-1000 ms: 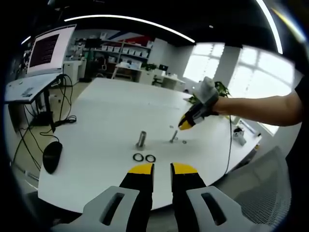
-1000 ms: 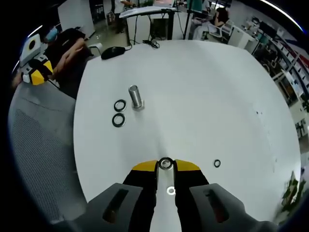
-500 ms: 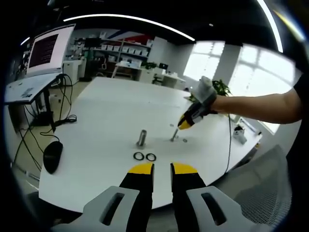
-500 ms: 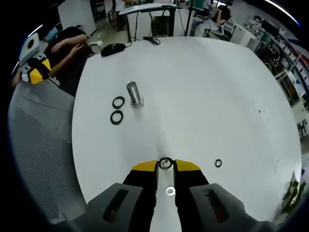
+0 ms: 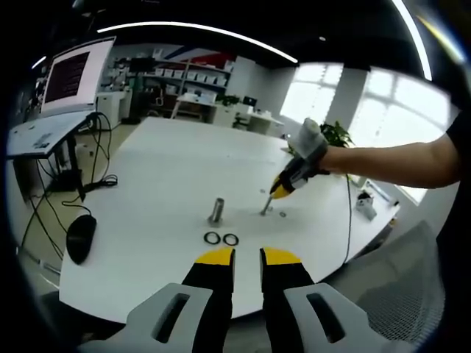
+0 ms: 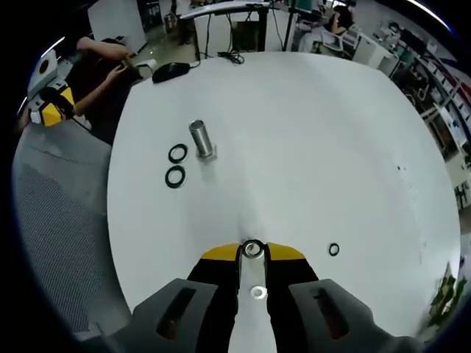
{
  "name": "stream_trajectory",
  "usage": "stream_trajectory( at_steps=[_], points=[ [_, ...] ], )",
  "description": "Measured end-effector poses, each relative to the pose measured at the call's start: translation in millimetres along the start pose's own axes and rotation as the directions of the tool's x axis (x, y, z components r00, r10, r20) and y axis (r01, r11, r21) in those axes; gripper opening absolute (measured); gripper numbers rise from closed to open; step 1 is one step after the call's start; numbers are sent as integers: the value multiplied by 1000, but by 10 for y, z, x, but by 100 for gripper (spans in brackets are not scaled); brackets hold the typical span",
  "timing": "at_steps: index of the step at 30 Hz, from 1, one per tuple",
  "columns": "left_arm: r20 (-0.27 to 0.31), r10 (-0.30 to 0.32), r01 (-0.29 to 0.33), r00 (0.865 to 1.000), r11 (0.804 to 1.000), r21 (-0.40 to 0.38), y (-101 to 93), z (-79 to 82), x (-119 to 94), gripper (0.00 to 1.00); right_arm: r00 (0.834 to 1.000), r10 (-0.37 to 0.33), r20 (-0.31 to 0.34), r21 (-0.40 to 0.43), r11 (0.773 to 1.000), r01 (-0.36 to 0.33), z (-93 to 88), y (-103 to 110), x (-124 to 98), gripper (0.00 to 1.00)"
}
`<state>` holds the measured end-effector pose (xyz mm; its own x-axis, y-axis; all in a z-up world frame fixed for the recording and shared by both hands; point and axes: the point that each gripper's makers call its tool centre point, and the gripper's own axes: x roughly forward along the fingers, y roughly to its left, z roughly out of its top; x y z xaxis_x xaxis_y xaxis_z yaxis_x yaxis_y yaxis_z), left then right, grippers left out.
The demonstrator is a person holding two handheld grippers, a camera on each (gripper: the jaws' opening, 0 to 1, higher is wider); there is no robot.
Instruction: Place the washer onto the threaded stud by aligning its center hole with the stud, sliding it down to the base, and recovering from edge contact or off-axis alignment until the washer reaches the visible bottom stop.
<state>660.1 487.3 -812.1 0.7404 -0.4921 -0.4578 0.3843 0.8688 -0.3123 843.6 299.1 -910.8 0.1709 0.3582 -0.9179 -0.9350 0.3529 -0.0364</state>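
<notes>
Right now I have my right gripper (image 6: 252, 254) pinched on the washer (image 6: 252, 249) directly over the threaded stud (image 5: 266, 207), tips pointing down its axis so, as I judge it, the hole can meet the stud's tip. Meanwhile my left gripper (image 5: 247, 257) hangs back off the table (image 5: 162, 169), jaws slightly apart and empty, leaving the spare rings (image 5: 221, 239) alone.
</notes>
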Motion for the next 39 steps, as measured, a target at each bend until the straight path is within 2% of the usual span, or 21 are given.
stream_trajectory(
  at_steps=[21, 27, 34, 39],
  points=[
    [4, 1, -1, 1000, 1000, -3, 5, 9, -5, 11, 1000, 22, -10, -2, 1000, -22, -5, 36, 12, 14],
    [1, 0, 0, 1000, 1000, -2, 5, 6, -1, 11, 1000, 24, -14, 1, 1000, -24, -21, 46, 75, 14],
    [4, 2, -2, 1000, 1000, -4, 5, 12, 1, 11, 1000, 23, -9, -4, 1000, -23, 25, 40, 74, 14],
    [4, 2, -2, 1000, 1000, -5, 7, 12, 6, 11, 997, -8, -71, -92, 996, 1, -46, 39, 69, 14]
  ],
)
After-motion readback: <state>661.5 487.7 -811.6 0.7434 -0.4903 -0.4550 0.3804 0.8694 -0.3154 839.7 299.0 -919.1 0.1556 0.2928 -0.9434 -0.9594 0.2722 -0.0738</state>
